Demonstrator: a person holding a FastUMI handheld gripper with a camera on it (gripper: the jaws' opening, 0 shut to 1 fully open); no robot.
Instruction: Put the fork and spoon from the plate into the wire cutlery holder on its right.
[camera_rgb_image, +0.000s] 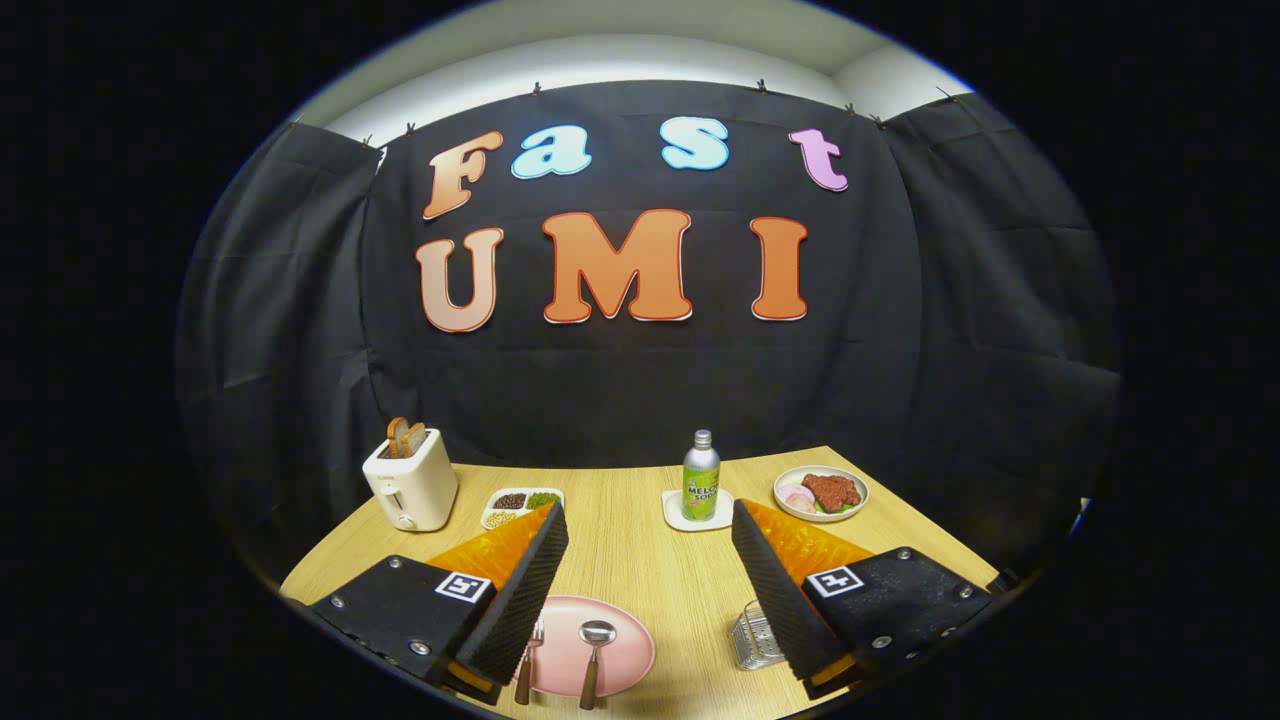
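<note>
Nearest us, fork (528, 662) and spoon (593, 662) lie untouched on the pink plate (620, 655); wire cutlery holder (755, 635) stands right of it on the table (640, 560). Tongs (650, 525) gape wide, empty. First pick pending: we judge lowering over one handle comes next

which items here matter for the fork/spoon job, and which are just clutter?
Job: fork and spoon lying on the pink plate; wire cutlery holder right of it; gripper, fingers open, above the table, holding nothing.

Clutter: toaster with toast, snack tray, soda bottle on a coaster, plate of food.
</note>
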